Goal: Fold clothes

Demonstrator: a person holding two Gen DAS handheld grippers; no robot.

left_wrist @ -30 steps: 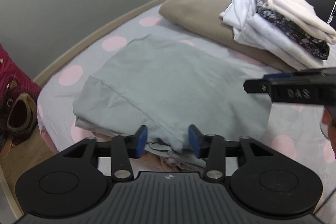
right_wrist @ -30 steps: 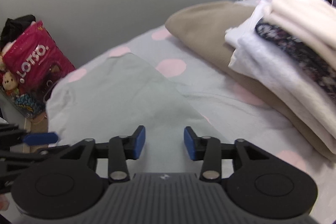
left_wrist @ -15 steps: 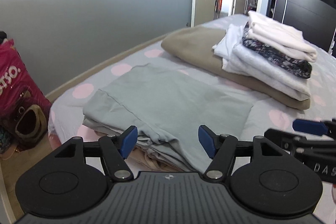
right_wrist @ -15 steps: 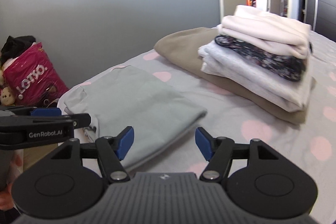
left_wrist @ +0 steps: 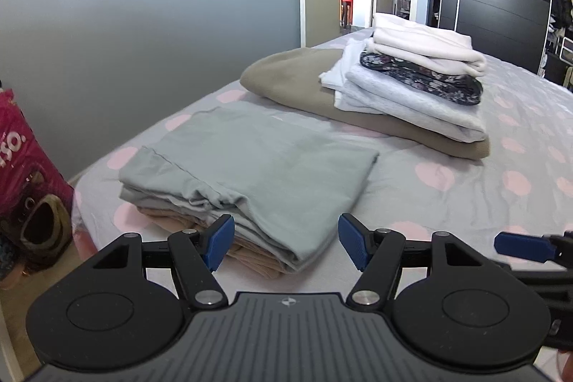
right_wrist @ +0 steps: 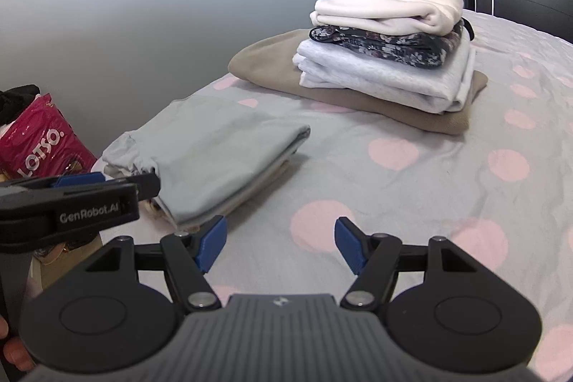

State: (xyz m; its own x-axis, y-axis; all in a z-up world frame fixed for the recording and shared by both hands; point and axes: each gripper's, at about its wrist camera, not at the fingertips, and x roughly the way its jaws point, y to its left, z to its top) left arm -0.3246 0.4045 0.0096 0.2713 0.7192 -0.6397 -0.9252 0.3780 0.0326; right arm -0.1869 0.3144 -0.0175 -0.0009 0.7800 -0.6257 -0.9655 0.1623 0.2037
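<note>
The grey garment (left_wrist: 247, 160) lies folded into a flat rectangle near the left corner of the bed (left_wrist: 447, 203); I see it resting on a beige folded piece (left_wrist: 250, 256) whose edges peek out beneath its near side; its top is smooth, with a seamed hem bunched along the left edge and layered folds showing at the near end. My left hand-held gripper (left_wrist: 286, 242) hangs just short of that near end, its jaws spread after just opening, nothing between them; my right hand-held gripper (right_wrist: 277, 246) is to the right of the garment over bare dotted sheet, jaws likewise spread and empty after opening. Farther back, a stack of folded clothes (right_wrist: 386, 42) sits on a tan blanket (right_wrist: 272, 63).
</note>
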